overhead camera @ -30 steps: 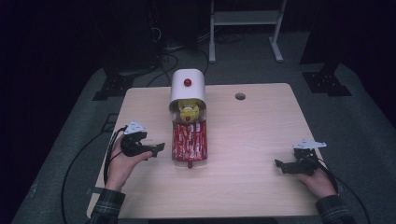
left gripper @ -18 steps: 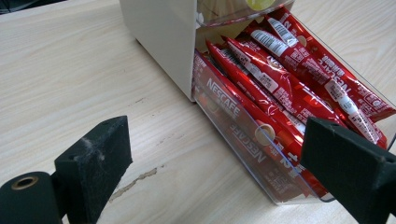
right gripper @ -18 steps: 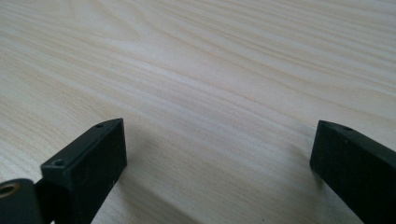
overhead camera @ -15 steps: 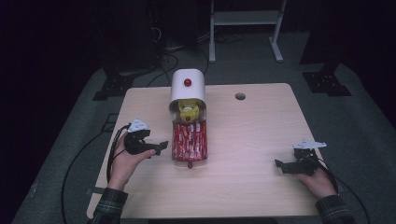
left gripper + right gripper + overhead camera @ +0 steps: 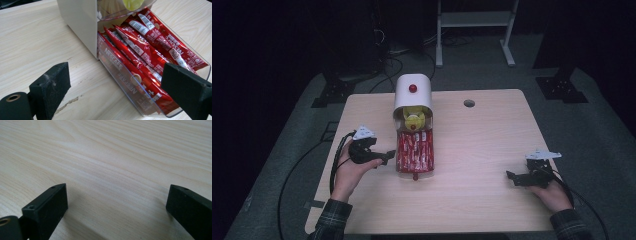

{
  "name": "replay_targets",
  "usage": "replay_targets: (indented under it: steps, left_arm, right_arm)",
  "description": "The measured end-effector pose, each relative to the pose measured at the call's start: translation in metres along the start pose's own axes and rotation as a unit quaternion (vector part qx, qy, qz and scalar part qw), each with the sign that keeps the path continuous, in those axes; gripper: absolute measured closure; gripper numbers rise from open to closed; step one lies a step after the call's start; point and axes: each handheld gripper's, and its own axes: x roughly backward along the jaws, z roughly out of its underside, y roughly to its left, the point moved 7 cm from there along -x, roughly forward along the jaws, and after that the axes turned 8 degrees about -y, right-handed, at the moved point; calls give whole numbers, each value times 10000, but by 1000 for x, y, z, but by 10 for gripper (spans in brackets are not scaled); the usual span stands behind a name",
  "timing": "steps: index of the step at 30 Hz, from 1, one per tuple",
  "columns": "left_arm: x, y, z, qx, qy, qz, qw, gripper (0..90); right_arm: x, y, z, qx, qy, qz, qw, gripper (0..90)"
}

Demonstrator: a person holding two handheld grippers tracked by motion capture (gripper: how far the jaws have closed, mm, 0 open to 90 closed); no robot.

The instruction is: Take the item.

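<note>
Pale wood table — sachet dispenser lengthwise toward person — both grippers' fingers apart.

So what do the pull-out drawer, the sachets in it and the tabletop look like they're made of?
Drawer: clear, glossy hard plastic, probably; the sachets show through its wall. Sachets: shiny red printed film or foil, creased with glints. Tabletop: pale matte wood grain, possibly laminate.

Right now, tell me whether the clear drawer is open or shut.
Open: the drawer juts out of the white dispenser, red sachets exposed.
</note>
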Motion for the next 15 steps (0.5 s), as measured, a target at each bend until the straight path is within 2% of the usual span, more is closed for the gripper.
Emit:
replay_targets:
  steps: [15]
  left_arm:
    - [-11,-11,-8,-35,-17,87,10000,82]
  right_arm:
    - [0,0,0,5,-2,0,10000,30]
